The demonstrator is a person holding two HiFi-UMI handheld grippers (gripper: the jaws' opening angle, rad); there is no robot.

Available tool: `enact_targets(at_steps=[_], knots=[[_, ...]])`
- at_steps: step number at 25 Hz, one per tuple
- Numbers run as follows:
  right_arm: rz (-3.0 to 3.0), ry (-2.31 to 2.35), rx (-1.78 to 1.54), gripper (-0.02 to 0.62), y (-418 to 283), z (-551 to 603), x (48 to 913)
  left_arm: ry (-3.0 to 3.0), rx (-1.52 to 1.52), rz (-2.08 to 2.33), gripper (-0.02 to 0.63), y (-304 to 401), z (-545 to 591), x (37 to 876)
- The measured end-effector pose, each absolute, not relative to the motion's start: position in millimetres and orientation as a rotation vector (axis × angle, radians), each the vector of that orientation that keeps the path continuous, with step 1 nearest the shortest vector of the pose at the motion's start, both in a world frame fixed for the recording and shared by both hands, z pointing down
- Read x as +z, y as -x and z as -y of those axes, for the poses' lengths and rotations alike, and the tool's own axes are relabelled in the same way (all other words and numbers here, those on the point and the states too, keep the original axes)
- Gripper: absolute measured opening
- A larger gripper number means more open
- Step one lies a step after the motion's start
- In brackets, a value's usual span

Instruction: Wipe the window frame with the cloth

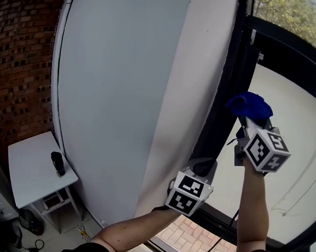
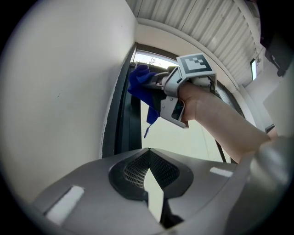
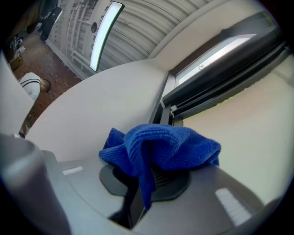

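cloth (image 1: 249, 105), blue and bunched up, is pinched tight in the right gripper (image 1: 251, 120), up high, right by the dark window frame (image 1: 221, 110). the left gripper (image 1: 204, 165) is lower down beside the frame. its jaws are squeezed together with nothing in them.

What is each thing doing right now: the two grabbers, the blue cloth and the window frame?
blue cloth: bunched up, pinched in the right gripper.
right gripper: shut on the blue cloth.
left gripper: shut, nothing in it.
window frame: dark, cloth held up beside it; touching or not is unclear.
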State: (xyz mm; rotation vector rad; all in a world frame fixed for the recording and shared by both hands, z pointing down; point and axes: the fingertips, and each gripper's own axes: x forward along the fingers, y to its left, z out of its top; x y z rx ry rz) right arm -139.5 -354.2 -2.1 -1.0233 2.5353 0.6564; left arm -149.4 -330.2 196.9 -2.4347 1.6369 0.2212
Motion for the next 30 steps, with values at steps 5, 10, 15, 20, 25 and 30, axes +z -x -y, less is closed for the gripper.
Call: enact_targets(at_steps=[5,10,15,20,25,30], knots=[[-2.607,1.027,0.581,0.060,125.3,348.8,52.8,2.428,0.211,-1.660,-0.008,149.1,316.6,218.4],[-2.652,1.072,0.532,0.060,113.8,350.8,106.2,2.423,0.178,-1.668,-0.008,150.0,305.5,239.8],[-2.715,0.987,0.474,0.060,96.8,330.0,172.7,2.369,0.111,-1.635,-0.008,150.1,273.0,270.8],[-2.799,0.970,0.419,0.060,85.7,305.6,245.9,2.434,0.090,-1.664,-0.008,153.7,256.9,314.9],[-2.818,0.976,0.338,0.060,73.4,276.6,295.4,2.444,0.153,-1.689,-0.008,156.7,240.2,338.8],[-2.835,1.039,0.259,0.061,53.5,255.3,345.0,2.521,0.089,-1.695,-0.008,149.1,224.6,380.7]])
